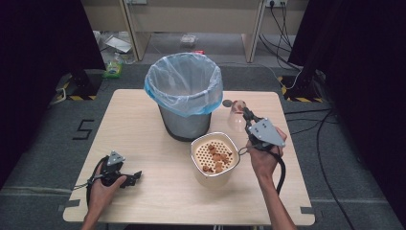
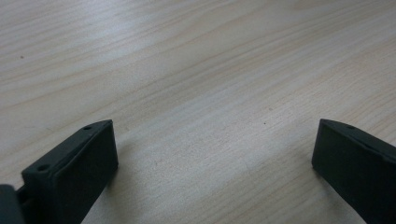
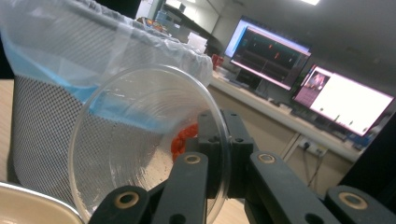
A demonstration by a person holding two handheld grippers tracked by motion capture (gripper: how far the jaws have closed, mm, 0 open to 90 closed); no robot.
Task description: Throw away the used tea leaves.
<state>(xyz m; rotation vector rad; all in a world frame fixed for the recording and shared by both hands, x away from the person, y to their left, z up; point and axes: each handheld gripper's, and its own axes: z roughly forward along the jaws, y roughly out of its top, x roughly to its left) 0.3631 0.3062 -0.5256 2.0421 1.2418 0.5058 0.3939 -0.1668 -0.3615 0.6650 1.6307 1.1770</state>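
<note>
Right of the mesh waste bin point(image 1: 185, 103), which stands lined with a blue-rimmed plastic bag, the right gripper point(image 1: 245, 116) is clamped on the rim of a clear plastic cup point(image 1: 237, 116), holding it tipped on its side above the surface point(image 1: 143, 120); a few orange-red bits point(image 3: 183, 138) cling inside the cup. Just in front of the bin sits a cream strainer container point(image 1: 215, 159) with brown pieces on its perforated tray. Well to the bin's front left, the left gripper point(image 1: 130, 178) rests on the surface, spread wide and holding nothing.

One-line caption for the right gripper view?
Right gripper pinches a tilted clear plastic cup by its rim beside the lined bin.
</note>
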